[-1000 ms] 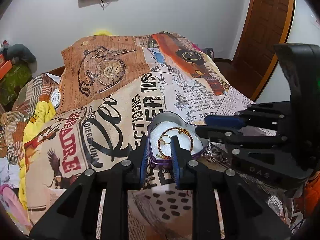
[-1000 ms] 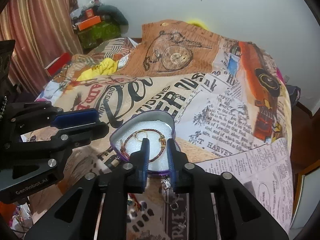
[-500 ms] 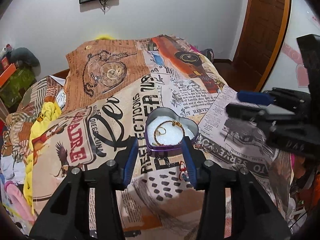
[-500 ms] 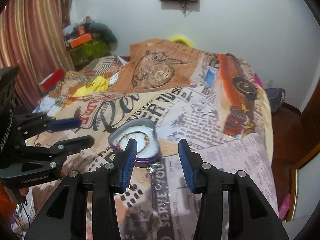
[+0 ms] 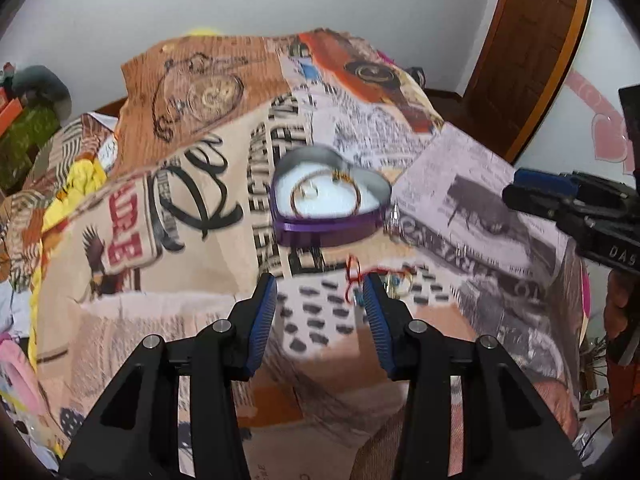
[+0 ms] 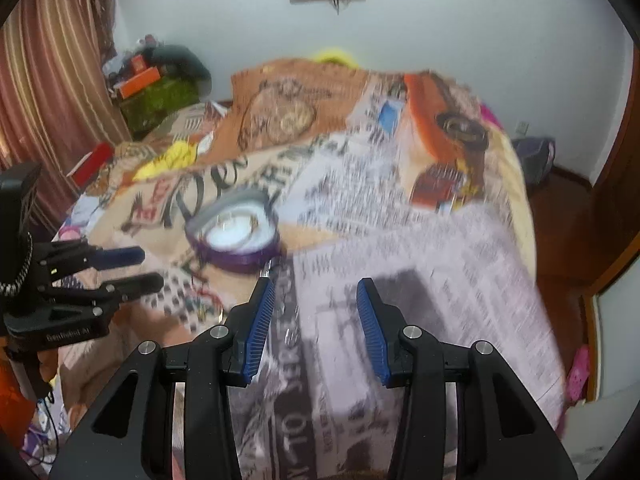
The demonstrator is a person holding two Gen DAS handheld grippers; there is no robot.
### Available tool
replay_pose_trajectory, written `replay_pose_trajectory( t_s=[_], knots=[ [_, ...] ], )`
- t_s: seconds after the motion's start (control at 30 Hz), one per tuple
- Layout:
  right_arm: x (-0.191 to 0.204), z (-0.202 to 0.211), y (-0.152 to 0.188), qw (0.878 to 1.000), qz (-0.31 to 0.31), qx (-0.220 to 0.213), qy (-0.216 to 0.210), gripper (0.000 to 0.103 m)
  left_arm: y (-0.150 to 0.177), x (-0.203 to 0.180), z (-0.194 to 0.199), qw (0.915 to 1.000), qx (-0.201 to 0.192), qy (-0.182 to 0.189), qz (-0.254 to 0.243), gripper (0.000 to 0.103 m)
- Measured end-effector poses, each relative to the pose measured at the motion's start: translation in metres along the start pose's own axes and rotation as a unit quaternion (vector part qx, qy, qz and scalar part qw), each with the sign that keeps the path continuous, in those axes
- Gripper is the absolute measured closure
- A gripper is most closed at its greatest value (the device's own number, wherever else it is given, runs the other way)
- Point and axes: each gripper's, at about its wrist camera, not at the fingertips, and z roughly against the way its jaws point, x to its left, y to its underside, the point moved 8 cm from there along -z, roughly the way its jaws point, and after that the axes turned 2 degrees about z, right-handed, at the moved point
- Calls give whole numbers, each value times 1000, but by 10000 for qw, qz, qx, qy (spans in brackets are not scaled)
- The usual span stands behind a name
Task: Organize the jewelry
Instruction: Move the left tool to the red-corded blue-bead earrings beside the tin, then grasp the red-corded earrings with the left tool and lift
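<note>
Only left view shows red string (image 5: 354,276) near tongs (image 5: 320,292).

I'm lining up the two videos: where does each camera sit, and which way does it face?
Left wrist: on the left gripper, facing the bed and heart-shaped box; own open fingers show, right gripper at right.
Right wrist: on the right gripper, facing the bed; own open fingers show, left gripper at left.
Shared: the box and bed.

Shiny metal heart tin (image 5: 332,224), cloth bedspread (image 5: 192,240)
</note>
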Motion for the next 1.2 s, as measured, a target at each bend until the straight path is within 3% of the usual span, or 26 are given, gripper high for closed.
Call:
replay_pose_trajectory(
  t_s=[0.23,0.67,0.73,0.87,1.03,1.2],
  knots=[
    [11,-22,36,9988,-17,459,-180,64,21,-4,-15,9997,252,38,-35,59],
    [14,-39,40,9983,-154,458,-314,64,13,-12,-32,9997,151,157,-143,64],
    [14,-41,38,9985,-134,439,-295,66,11,-14,-34,9995,134,173,-208,64],
    [12,-44,37,9987,-116,442,-242,80,6,-17,-39,9994,110,240,-238,64],
    [12,-46,36,9989,-32,420,-185,91,4,-22,-42,9986,102,394,-334,74],
    [12,-45,36,9991,11,397,-148,93,3,-29,-45,9973,129,616,-388,90]
  ],
)
